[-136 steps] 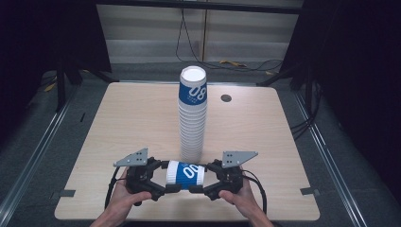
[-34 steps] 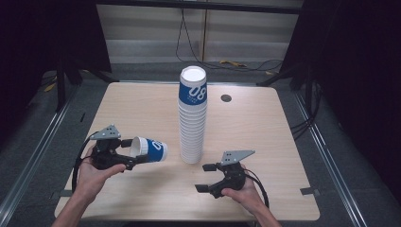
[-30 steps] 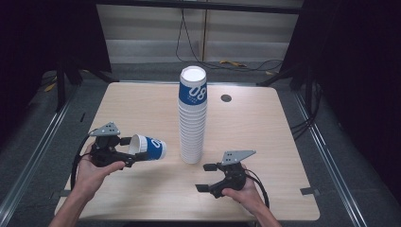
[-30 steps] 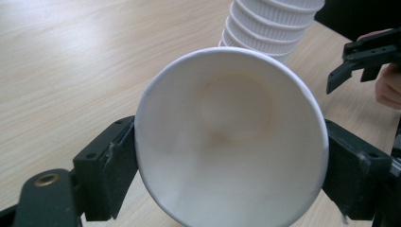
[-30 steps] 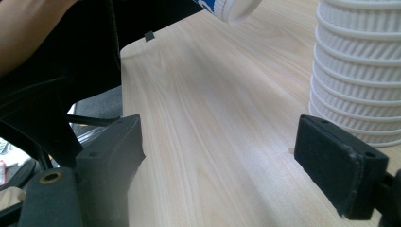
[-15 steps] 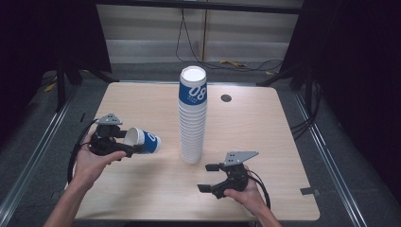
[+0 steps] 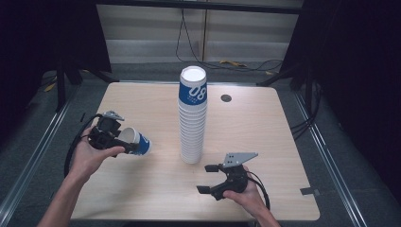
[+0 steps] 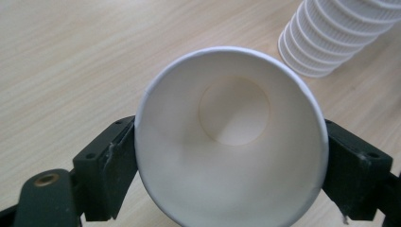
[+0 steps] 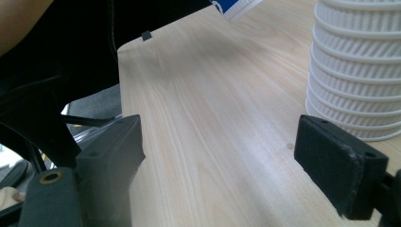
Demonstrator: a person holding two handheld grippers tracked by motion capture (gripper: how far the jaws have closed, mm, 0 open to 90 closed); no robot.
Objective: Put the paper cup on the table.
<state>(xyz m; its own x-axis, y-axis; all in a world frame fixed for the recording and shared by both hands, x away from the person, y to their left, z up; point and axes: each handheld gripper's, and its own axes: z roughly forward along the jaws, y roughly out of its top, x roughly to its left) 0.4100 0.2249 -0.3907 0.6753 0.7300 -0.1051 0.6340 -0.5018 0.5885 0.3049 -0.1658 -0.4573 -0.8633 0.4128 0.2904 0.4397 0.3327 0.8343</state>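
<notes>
1. High view: a light wooden table (image 7: 265, 118) bears a tall stack of paper cups (image 7: 191, 120), standing upright near its centre; the uppermost cup is blue with white print, and the cups beneath show as white ribbed rims.
2. High view, left side: the left gripper (image 7: 124, 144) is held in a hand (image 7: 90, 156) over the table's left part. Its two black jaws clamp a single paper cup (image 7: 135, 141), blue outside and white inside, lying tilted on its side with the mouth turned toward the gripper body and the base pointing toward the stack. The cup is well apart from the stack.
3. Left gripper view: the same cup (image 8: 231, 137) fills the space between the jaws, one pad pressed to each side of its wall just below the rim; the white interior and round bottom face the camera. The stack's lower rims (image 8: 331, 42) appear at the upper right.
4. High view, right side: the right gripper (image 7: 211, 178), topped by a grey three-cornered plate (image 7: 240, 158), sits near the table's front edge, just in front of the stack, jaws spread and empty.
5. Right gripper view: both pads stand wide apart with bare tabletop (image 9: 213, 132) between them; the stack's base (image 9: 359, 71) rises at the right.
</notes>
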